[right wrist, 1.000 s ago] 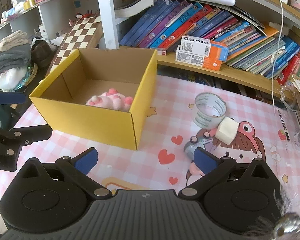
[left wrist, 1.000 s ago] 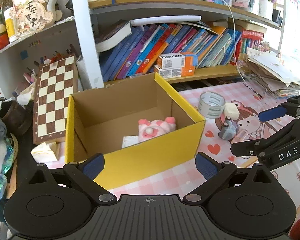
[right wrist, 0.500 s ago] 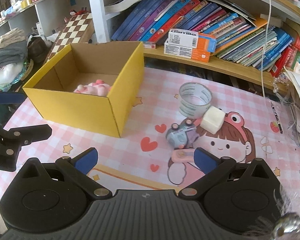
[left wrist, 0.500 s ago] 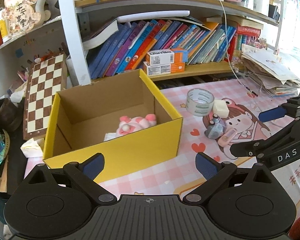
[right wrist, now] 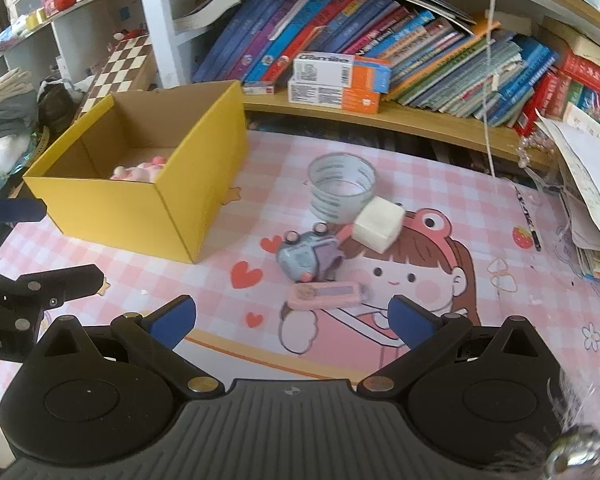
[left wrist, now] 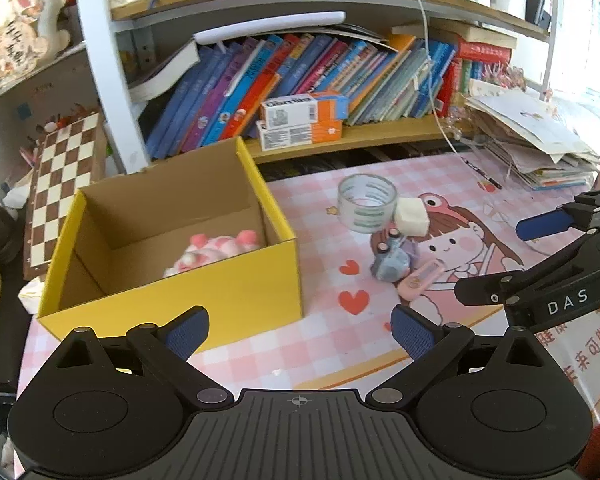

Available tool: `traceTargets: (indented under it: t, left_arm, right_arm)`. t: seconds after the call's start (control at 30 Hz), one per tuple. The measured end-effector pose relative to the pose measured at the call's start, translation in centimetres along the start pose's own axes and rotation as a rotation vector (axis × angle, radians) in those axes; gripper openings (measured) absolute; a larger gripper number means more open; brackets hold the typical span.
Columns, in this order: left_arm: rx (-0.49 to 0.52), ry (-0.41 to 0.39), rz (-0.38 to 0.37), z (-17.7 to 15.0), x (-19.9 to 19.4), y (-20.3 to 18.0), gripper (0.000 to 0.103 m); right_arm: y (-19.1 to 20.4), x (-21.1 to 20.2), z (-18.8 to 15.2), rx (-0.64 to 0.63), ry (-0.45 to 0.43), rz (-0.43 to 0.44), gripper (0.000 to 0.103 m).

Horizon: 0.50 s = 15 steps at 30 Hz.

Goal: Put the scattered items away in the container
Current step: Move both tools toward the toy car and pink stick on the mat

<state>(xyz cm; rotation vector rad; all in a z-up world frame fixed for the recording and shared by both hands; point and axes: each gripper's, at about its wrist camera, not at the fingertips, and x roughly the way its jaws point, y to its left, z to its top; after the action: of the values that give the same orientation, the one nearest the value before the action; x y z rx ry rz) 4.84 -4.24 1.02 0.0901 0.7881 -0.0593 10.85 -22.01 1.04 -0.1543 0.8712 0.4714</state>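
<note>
I hold both grippers above the near edge of the table (right wrist: 500,208). The left gripper (left wrist: 300,326) has its fingers spread wide with nothing between them, and the right gripper (right wrist: 294,318) is the same: fingers wide apart, empty.

The yellow cardboard box (right wrist: 148,204) stands open toward the table's left side, near the back edge below the bookshelf (right wrist: 420,120). A pink plush toy (left wrist: 212,250) lies on its floor.

To the right of the box, around the table's middle, four items cluster together: a clear tape roll (right wrist: 342,188), a cream cube (right wrist: 378,224) touching the roll, a small grey-blue toy car (right wrist: 306,256) just in front, and a flat pink case (right wrist: 324,295) nearest my right gripper.
</note>
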Motion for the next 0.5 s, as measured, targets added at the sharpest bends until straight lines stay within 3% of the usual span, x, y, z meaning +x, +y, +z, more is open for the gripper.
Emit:
traceTargets:
  t: [0.5]
  left_arm:
    - [0.06,0.029,-0.03,0.6,1.5,-4.6,0.099]
  right_arm:
    - [-4.4,0.0,-1.8,0.049,0.0,-0.035,0.103]
